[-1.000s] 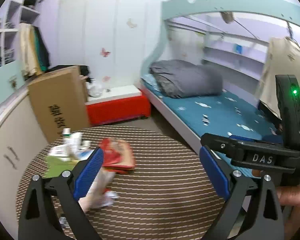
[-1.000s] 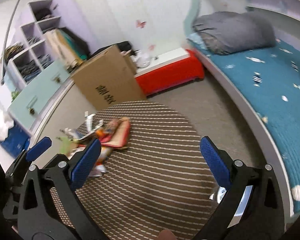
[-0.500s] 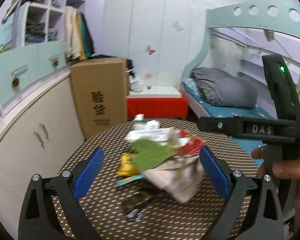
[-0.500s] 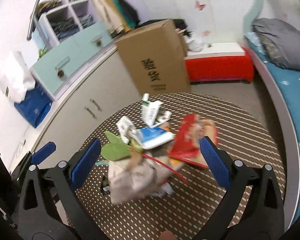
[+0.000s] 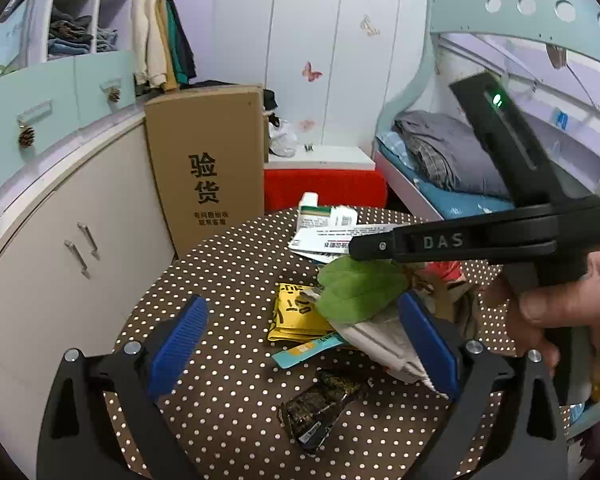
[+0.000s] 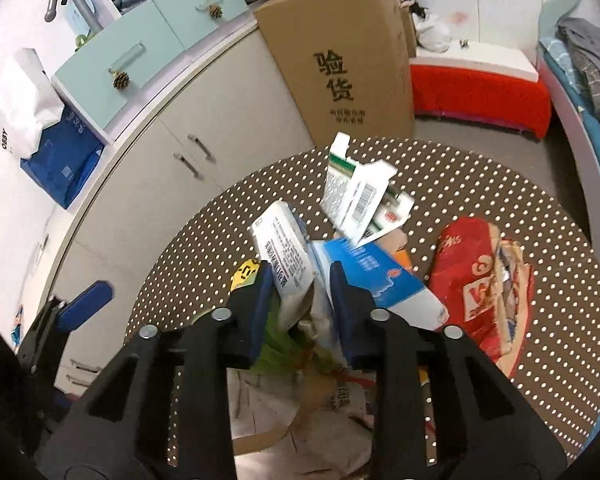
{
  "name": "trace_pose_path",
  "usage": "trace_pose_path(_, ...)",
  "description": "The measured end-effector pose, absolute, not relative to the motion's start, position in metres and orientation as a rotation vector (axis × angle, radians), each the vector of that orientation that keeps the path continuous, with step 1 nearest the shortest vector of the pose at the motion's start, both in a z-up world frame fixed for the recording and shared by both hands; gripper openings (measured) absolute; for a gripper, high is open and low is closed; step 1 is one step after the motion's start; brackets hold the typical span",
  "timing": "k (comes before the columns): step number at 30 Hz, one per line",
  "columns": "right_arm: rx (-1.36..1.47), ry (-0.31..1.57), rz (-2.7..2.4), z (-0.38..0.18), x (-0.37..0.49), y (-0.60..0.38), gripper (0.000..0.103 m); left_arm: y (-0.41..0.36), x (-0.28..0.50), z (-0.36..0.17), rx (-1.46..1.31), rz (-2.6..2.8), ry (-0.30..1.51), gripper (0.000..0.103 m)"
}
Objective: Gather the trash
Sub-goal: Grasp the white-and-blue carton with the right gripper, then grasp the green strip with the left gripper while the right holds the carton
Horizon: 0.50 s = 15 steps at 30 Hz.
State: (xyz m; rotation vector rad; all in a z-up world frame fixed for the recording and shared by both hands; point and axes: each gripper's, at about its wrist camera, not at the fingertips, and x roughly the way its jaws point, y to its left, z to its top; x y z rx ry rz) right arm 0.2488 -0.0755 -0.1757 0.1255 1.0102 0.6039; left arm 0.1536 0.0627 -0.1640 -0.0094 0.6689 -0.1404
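Trash collection: first pick only, pile still on table.
R gripper (image 6: pixel 302 304) jaws just closed onto crumpled paper (image 6: pixel 300 312); L gripper (image 5: pixel 304 344) wide open, empty. Wrappers, cartons (image 6: pixel 360 196), red bag (image 6: pixel 480 280) remain on table (image 6: pixel 540 208).

Both views are bright and evenly lit, as by soft indoor light from overhead; shadows under the trash pile (image 5: pixel 352 320) on the dotted round table (image 5: pixel 228 280) are faint. Fisheye bending curves the cupboard (image 6: pixel 204 120) and bed frame (image 5: pixel 500 20) towards dark, vignetted corners. The middle is mostly sharp, with slight smear on the upright carton (image 6: pixel 352 192). A small green lamp (image 5: pixel 497 99) glows on the black handle
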Motion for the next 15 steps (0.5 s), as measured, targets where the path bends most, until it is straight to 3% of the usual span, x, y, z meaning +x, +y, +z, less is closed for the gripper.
trace_pose_path(15,0.340,0.939,0.609,-0.157,0.229,-0.133,0.020,0.034,0.196,-0.171,0.013,-0.381,0.683,0.094)
